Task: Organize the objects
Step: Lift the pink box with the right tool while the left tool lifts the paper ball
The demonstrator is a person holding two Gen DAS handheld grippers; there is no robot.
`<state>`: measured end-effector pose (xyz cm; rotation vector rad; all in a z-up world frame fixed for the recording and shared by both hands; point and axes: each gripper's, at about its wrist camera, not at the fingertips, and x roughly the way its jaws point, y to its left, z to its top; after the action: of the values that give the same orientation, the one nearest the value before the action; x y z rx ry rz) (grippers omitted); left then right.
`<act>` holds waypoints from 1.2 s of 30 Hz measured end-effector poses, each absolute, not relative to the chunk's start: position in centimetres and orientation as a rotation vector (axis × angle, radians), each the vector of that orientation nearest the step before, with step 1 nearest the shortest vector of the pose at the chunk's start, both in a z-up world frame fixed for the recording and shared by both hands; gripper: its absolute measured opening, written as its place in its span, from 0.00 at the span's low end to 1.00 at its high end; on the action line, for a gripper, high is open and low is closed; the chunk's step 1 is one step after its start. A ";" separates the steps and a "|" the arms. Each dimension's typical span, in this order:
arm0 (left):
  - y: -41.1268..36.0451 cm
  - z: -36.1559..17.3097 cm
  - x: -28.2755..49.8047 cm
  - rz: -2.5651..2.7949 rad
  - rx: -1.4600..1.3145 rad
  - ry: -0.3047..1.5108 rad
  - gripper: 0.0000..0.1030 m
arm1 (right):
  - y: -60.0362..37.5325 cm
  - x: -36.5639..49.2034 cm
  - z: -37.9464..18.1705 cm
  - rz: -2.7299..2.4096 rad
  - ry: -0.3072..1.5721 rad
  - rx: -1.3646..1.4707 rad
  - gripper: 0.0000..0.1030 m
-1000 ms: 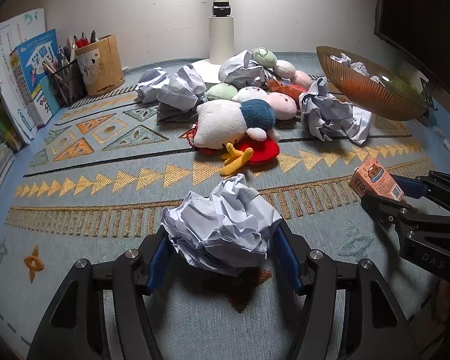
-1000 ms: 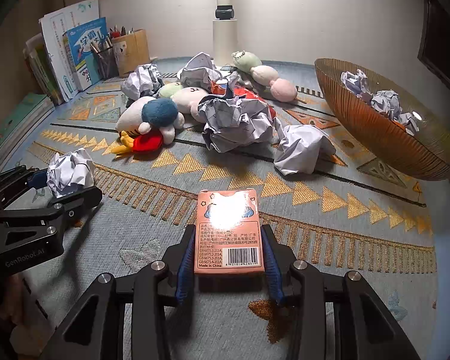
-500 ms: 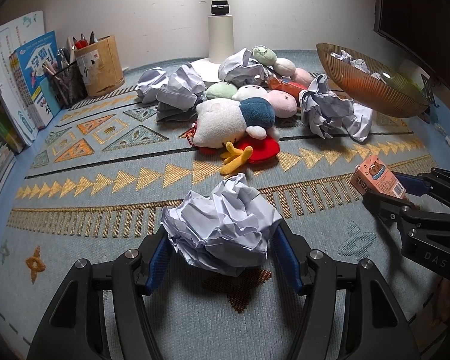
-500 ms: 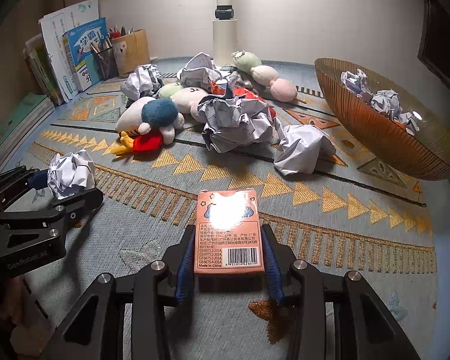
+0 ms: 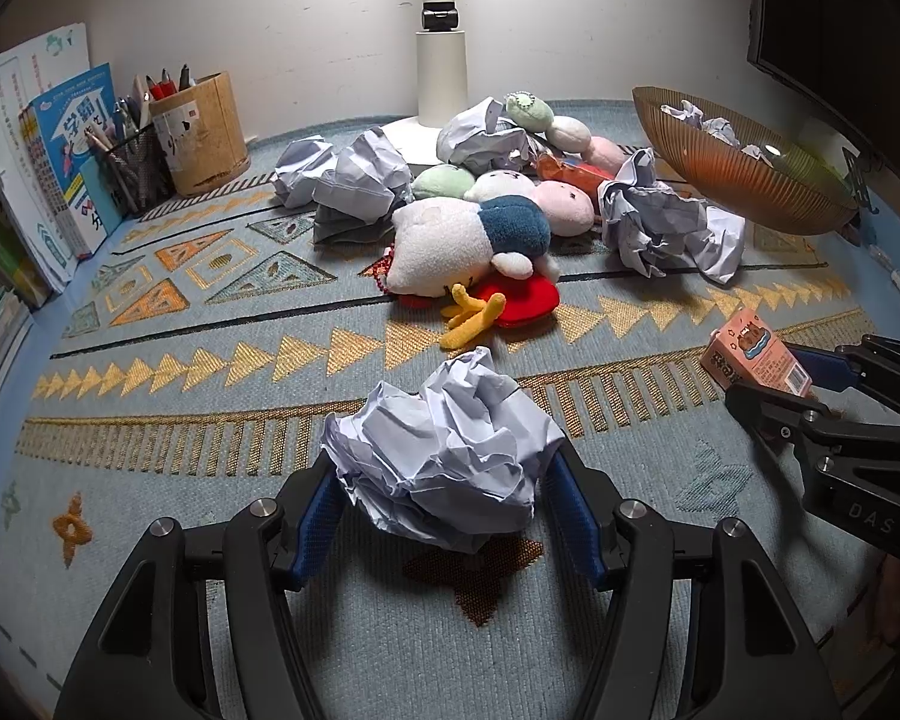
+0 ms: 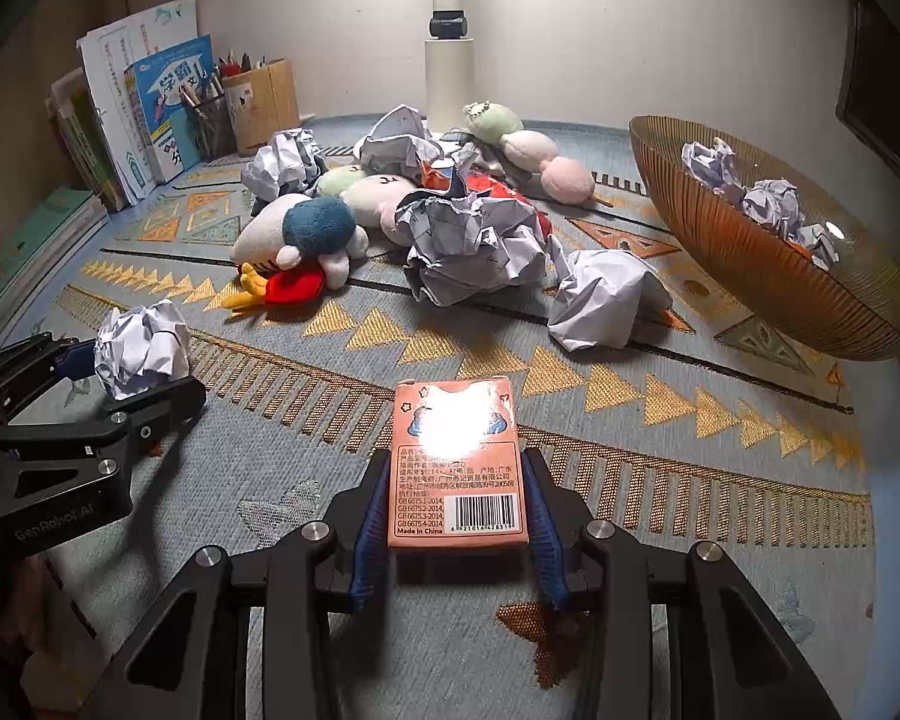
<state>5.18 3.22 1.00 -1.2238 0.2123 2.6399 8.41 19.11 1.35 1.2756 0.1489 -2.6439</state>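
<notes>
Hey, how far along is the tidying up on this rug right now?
Done: a few paper balls already sit in the brown bowl. In hand: the left tongs grip a crumpled paper ball, and the right tongs grip a pink card box. Left: several paper wads and the plush toys remain heaped mid-rug.

Both views were taken low over the patterned mat (image 5: pixel 222 372), faced toward the lamp post (image 5: pixel 442 54); the centre toy pile (image 6: pixel 306 234) was shared.
</notes>
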 end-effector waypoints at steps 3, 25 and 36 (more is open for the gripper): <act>3.2 1.0 5.2 2.641 -1.224 0.218 0.59 | 19.1 8.4 1.4 -2.644 0.146 1.275 0.39; 3.4 0.9 5.1 2.643 -1.229 0.248 0.59 | 18.8 8.5 1.4 -2.638 0.154 1.266 0.39; 3.3 0.9 5.1 2.643 -1.228 0.243 0.59 | 18.9 8.5 1.4 -2.638 0.155 1.265 0.39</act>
<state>5.14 3.33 0.92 -1.2280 0.2425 2.6426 8.51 18.86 1.38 1.2654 0.1549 -2.6384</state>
